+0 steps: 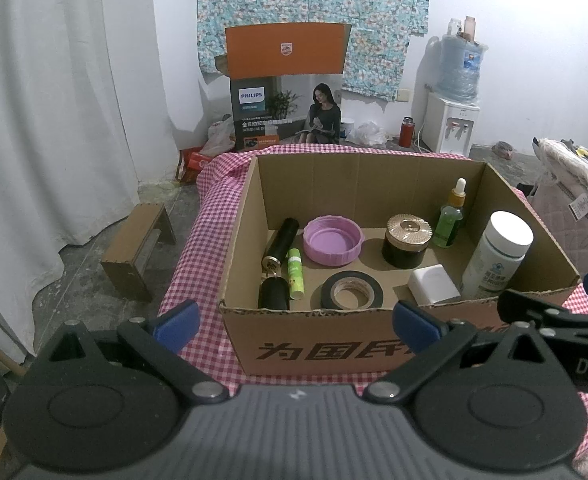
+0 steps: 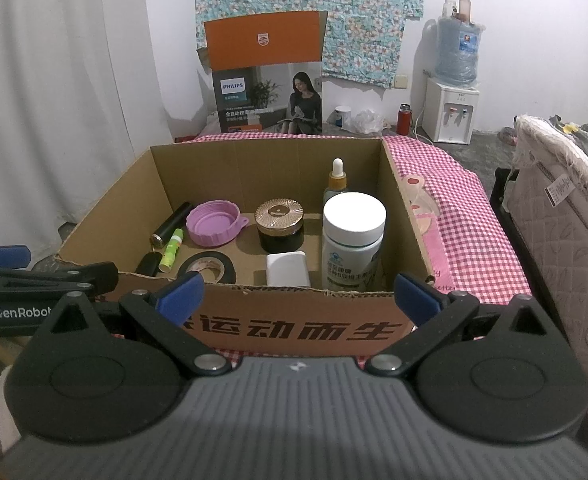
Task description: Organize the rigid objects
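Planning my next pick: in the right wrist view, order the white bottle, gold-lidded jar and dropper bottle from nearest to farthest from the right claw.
1. White bottle, front right of the box, nearest the right claw.
2. Gold-lidded jar, middle.
3. Dropper bottle, back wall.

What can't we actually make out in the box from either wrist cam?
- Short black cylinder: base hidden by the cardboard box front wall, both views.
- White charger block: underside cut by the same wall.
- Dropper bottle: lower body behind the white pill bottle, right wrist view.
- Pill bottle label: too blurred to read.
- Box front print: cut by the jaws.
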A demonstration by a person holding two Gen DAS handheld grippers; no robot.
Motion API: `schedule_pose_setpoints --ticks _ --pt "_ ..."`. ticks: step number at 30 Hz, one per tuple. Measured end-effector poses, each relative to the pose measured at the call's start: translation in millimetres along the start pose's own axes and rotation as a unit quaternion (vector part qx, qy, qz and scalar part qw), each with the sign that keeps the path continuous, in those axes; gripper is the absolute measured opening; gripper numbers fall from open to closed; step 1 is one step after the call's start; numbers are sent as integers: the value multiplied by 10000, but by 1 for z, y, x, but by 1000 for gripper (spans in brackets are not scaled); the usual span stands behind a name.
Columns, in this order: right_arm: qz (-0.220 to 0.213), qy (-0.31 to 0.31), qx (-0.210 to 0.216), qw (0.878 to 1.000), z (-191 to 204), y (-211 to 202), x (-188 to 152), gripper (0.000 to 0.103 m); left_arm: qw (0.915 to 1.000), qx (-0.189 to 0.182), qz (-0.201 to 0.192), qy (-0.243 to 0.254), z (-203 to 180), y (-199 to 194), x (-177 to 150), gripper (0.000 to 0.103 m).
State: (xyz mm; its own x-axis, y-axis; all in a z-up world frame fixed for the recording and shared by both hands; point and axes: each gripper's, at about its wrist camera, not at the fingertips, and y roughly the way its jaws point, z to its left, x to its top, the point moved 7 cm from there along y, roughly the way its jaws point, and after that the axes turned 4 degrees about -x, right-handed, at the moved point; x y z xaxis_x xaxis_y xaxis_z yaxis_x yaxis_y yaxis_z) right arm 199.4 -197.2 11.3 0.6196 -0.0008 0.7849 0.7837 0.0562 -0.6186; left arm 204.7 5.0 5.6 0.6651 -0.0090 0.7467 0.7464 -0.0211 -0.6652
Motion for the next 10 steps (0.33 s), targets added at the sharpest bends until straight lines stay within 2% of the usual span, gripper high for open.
schedule_pose_setpoints --ticks 10 --pt "0 -4 7 10000 0 0 0 102 10000 -1 1 3 0 0 0 103"
